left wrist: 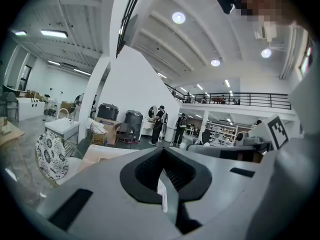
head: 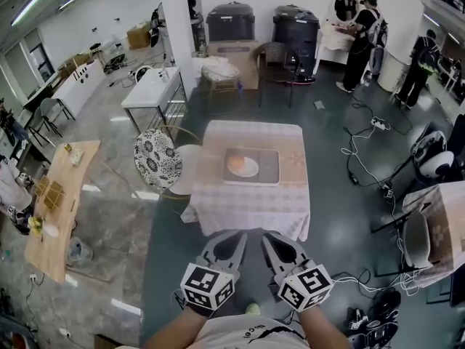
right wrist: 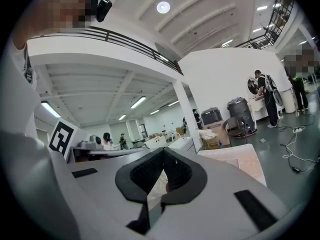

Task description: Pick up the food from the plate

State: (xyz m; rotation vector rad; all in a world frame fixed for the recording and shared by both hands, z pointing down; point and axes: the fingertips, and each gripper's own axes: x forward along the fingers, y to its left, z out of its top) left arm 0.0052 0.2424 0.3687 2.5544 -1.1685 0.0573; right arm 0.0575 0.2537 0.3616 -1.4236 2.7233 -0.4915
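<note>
- The food (head: 236, 163) lies on a white plate (head: 251, 171), toward the plate's left edge. It is an orange-brown piece, too small in the head view to say what kind.
- The plate sits on a grey tray (head: 269, 167), left of the tray's middle, and the tray rests near the middle of a square table (head: 254, 211) covered with a pale cloth.
- The left gripper (head: 237, 237) is held low in front of the person, short of the table's near edge and well apart from the plate. In the left gripper view its 2 jaws are closed tip to tip, with nothing between them.
- The right gripper (head: 269, 237) hangs just beside the left one, also short of the table's near edge. In the right gripper view its 2 jaws meet at the tips and grip nothing.
- Each gripper carries its marker cube toward the person's body, and the jaws of both point at the table.
- A chair with a patterned cushion (head: 155, 159) stands at the table's left edge.
- 2 black bins (head: 230, 21) stand against the far wall, and 2 people (head: 361, 42) stand at the far right of the room.
</note>
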